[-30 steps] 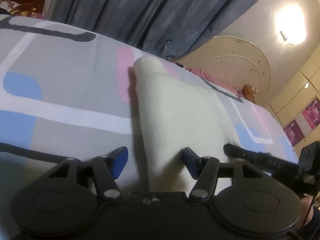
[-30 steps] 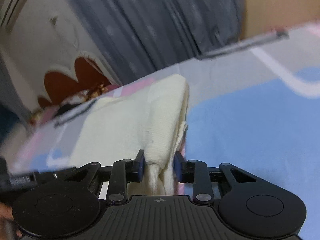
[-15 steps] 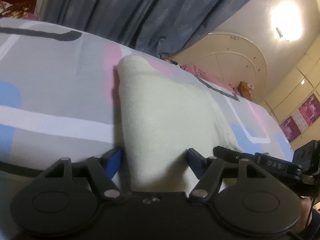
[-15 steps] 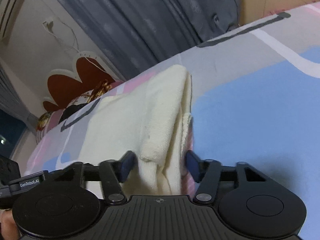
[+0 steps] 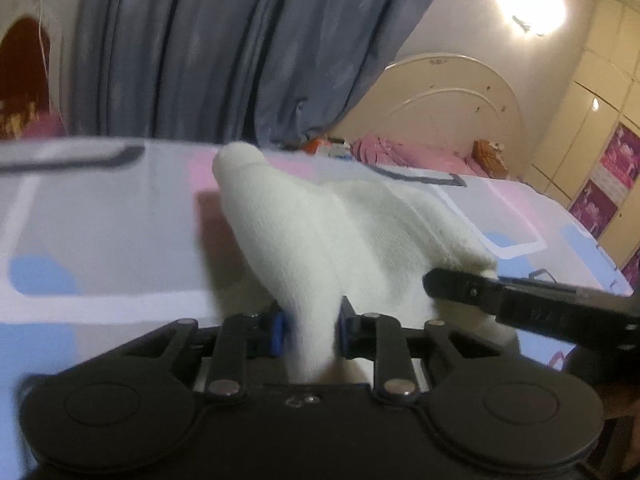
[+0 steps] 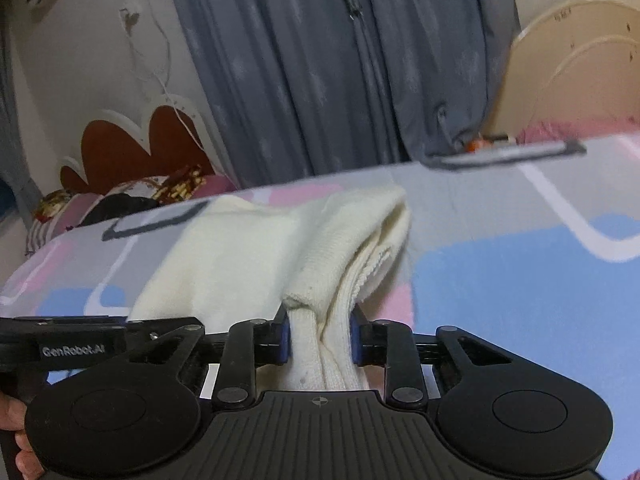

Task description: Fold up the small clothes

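Pinching the near edge of the cream knit garment (image 5: 352, 232) with both tools, the person is starting the lift for the next fold. The garment is lying on the patterned bedsheet (image 5: 100, 216), already doubled lengthwise, far end pointing toward the grey curtain (image 5: 224, 48).

The left gripper (image 5: 310, 330) is closing, jaws narrowing on the near left corner; cloth is bunched between the blue pads and tenting up from the sheet. The right gripper (image 6: 320, 338) is closing too, clamping the thicker stacked layers at the near right corner, ribbed hem (image 6: 372, 264) showing just beyond the jaws. In the left view the right tool is poking in from the side, just beside the left one, so both hands are working the same short edge.

Doing this well, as I'm judging it:
- both grips should be catching every layer; the right stack looks thick and a lower layer could be slipping out
- both corners should be rising level and together, keeping the edge taut between them so no sag is forming
- the edge should be travelling toward the far end, landing square on it
- the far end is only resting on the sheet, so a fast pull risks dragging the whole piece.

Whether the bottom layer is inside the left jaws I cannot tell.
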The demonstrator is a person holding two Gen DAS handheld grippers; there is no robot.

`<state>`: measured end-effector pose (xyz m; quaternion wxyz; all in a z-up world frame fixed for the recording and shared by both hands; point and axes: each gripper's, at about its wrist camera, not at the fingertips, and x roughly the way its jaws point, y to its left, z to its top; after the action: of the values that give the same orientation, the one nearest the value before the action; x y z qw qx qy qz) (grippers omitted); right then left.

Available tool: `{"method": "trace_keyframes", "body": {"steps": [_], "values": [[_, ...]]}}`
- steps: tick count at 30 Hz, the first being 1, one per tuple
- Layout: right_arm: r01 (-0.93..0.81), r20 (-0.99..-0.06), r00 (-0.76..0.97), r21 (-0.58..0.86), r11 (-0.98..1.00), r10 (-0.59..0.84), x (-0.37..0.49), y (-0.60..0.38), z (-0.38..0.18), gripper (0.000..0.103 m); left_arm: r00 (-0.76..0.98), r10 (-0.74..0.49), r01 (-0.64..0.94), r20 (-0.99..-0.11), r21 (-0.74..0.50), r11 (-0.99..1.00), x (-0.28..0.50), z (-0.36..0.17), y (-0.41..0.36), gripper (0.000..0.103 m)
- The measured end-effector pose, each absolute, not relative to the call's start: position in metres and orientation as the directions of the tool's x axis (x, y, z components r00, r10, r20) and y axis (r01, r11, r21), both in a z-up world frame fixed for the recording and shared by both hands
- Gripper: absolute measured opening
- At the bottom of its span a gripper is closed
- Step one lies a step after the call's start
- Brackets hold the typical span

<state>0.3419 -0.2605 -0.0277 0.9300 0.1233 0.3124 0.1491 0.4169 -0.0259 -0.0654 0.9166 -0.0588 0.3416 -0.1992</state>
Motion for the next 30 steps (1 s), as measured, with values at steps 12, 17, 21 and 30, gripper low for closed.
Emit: {"method": "trace_keyframes", "body": {"steps": [12, 17, 21, 30], "values": [[-0.341, -0.472, 0.701, 0.437, 0.832, 0.535, 0.324, -0.105, -0.008, 0.027, 0.756, -0.201, 0.221, -0.623, -0.046, 0.974, 0.363, -0.020, 0.120, 0.023], [-0.331, -0.524, 0.621, 0.499, 0.801, 0.583, 0.336, -0.058, -0.044, 0.027, 0.667, -0.177, 0.190, -0.724, -0.064, 0.980, 0.360, -0.063, 0.155, 0.039], [-0.256, -0.554, 0.603, 0.547, 0.797, 0.574, 0.347, -0.071, -0.077, 0.027, 0.693, -0.140, 0.161, -0.707, -0.038, 0.986, 0.343, -0.090, 0.163, 0.070], [-0.266, -0.593, 0.630, 0.442, 0.857, 0.502, 0.347, -0.082, -0.050, 0.037, 0.772, -0.237, 0.161, -0.590, -0.178, 0.971, 0.311, -0.051, 0.192, 0.037]]}}
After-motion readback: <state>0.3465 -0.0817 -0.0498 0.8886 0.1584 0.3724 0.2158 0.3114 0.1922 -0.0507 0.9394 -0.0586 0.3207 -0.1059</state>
